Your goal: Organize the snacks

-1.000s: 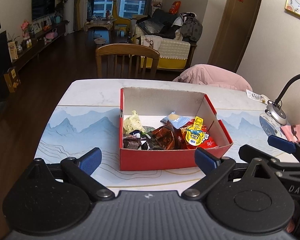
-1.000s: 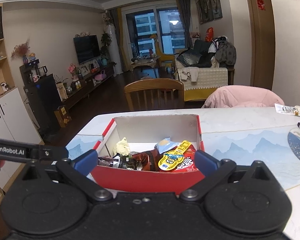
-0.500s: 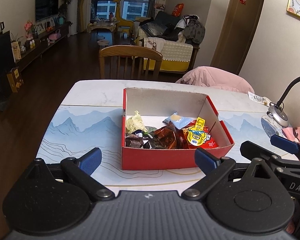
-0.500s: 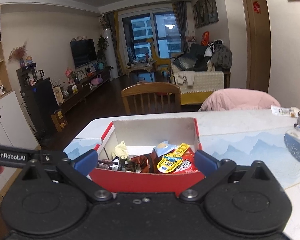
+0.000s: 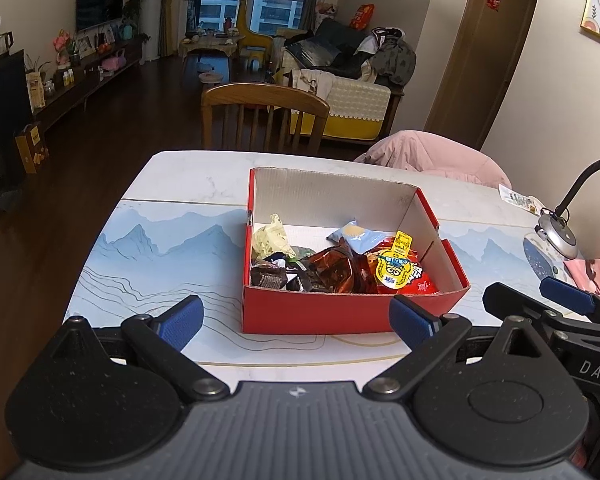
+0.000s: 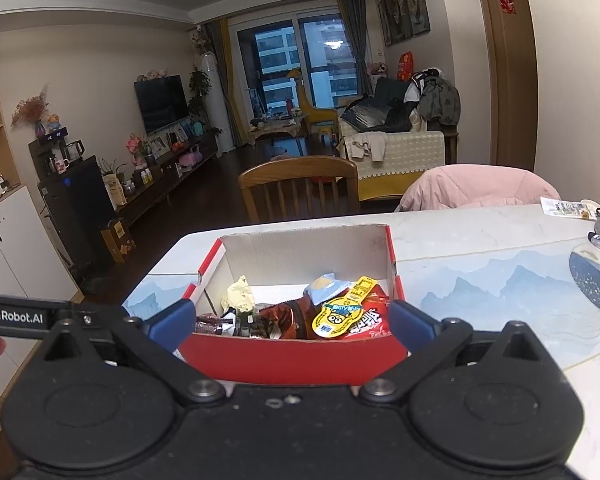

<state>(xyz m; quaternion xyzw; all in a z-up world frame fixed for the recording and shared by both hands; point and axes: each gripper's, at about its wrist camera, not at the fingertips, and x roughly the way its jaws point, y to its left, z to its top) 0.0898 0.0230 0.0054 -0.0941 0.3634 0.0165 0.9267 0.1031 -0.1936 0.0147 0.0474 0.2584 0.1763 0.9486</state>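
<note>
While both grippers' fingers [image 5: 182, 320] stay spread, the red box [image 5: 320, 312] holds mixed snack packets [image 5: 340, 268].

An open red box [image 5: 320, 312] with white inner walls sits upright on the table, holding a heap of snacks [image 5: 332, 268] toward its near wall: a yellow cartoon packet [image 5: 394, 266] atop a red bag [image 5: 418, 282], brown, blue and pale-green wrappers.

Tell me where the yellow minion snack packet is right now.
The yellow minion packet lies in the red box, at its near right corner in the left wrist view, on top of a red wrapper and just in front of a light blue packet.
</note>
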